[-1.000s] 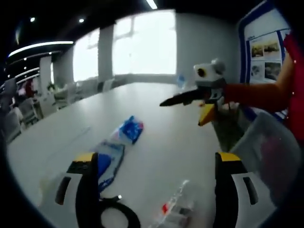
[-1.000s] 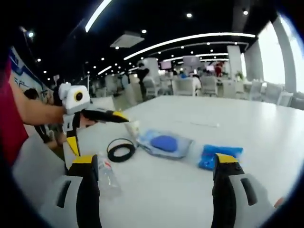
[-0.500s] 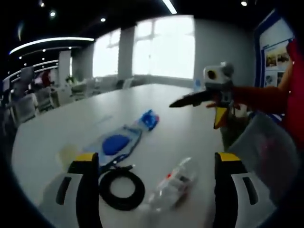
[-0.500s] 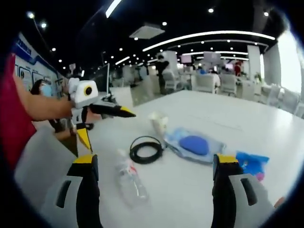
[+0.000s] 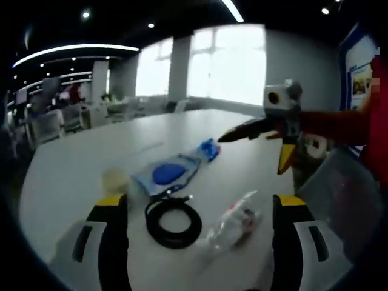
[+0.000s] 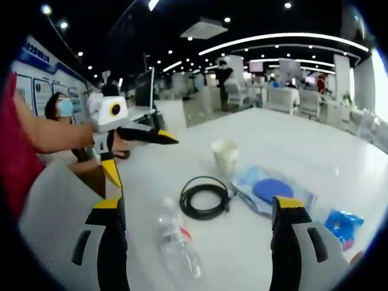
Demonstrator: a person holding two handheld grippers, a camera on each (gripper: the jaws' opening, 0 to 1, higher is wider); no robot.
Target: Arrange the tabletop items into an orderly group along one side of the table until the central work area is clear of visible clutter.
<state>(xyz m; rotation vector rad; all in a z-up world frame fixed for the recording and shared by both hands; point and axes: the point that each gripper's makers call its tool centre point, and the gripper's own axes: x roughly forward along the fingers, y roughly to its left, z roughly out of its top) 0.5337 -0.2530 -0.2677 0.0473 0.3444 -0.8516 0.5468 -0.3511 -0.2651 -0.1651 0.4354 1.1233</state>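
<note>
On the white table [image 5: 66, 157] lie a black coiled cable [image 5: 173, 221], a clear plastic bottle [image 5: 235, 219] on its side, a clear bag with a blue pad [image 5: 167, 174], a blue packet [image 5: 209, 150] and a pale paper cup [image 5: 115, 180]. My left gripper [image 5: 200, 206] hangs open above the cable and bottle. My right gripper [image 5: 251, 154] is held open in the air beyond the bottle. In the right gripper view the cable [image 6: 205, 199], bottle [image 6: 179, 245], cup [image 6: 224, 156], bag [image 6: 273, 189] and packet [image 6: 344, 221] lie before my open right gripper [image 6: 200, 209]; the left gripper [image 6: 147, 163] floats open at the left.
A grey chair back [image 5: 339, 200] stands at the table's near edge, also seen in the right gripper view [image 6: 54, 206]. A masked person [image 6: 60, 109] sits behind it. More chairs and tables [image 6: 273, 100] fill the hall beyond.
Both cameras have swung, so the cable, bottle and cup sit more central in each view. The items lie where they were. Both grippers stay open and hold nothing.
</note>
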